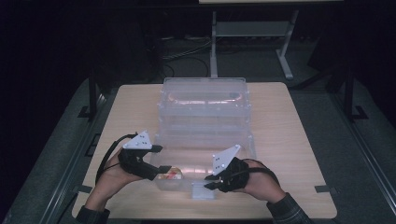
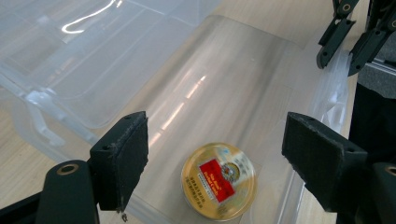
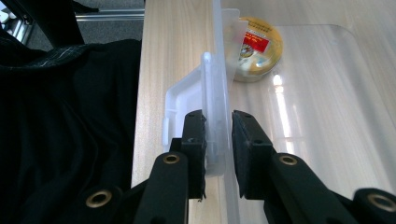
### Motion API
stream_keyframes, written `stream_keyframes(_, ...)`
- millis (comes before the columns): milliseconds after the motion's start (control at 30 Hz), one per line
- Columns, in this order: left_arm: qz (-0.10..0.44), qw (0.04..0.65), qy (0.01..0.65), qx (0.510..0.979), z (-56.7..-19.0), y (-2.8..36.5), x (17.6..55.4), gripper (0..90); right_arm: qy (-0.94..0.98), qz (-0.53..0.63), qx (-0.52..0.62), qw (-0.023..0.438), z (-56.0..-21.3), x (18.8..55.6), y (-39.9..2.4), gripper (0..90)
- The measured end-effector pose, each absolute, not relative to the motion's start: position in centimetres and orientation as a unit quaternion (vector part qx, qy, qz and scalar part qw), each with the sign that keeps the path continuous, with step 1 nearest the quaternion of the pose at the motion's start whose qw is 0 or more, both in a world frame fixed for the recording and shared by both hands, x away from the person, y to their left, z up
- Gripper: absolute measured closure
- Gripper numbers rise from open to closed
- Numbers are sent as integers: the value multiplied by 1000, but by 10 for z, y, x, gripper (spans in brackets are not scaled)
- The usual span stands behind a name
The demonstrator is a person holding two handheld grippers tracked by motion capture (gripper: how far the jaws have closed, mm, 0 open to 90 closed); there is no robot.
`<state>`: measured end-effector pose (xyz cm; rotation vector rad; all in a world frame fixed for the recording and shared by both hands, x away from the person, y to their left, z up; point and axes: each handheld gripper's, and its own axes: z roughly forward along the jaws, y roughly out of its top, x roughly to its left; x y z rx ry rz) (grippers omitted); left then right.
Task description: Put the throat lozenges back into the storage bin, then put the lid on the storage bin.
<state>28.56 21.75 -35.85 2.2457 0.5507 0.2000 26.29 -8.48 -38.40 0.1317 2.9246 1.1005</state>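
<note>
Forearms and both hands enter at the near edge of the surface (image 1: pixel 289 121) in the high view. The left tool (image 1: pixel 162 169) sits at the near-left corner of the clear plastic lid (image 1: pixel 205 161), which lies flat in front of the clear storage box (image 1: pixel 204 100). The right tool (image 1: pixel 209 183) sits on the lid's near rim, at the latch tab (image 1: pixel 203 190). A round tin (image 1: pixel 172 173) lies under the lid's near-left corner.

Left gripper view: the left tool (image 2: pixel 215 154) stands wide open, nothing between its pads; the jaws have just closed slightly. The tin (image 2: pixel 218 186) lies beneath the transparent lid (image 2: pixel 224 88): round, gold-rimmed, with a red rectangular label and small print on top.

Right gripper view: the right tool (image 3: pixel 218 140) is closed to a narrow gap, its pads pressing both faces of the lid's rim at the latch tab (image 3: pixel 187 105). The tin (image 3: pixel 254 49) lies farther along that rim, seen through the plastic.
</note>
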Motion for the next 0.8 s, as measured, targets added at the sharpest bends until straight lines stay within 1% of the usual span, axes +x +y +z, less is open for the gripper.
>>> stream_keyframes(600, 86, 412, 215, 882, -343, 221, 295, 245, 935, 353, 39, 7, -384, 264, -85, 755)
stream_keyframes(800, 90, 425, 211, 876, -329, 224, 307, 301, 935, 353, 41, 7, -384, 263, -85, 755)
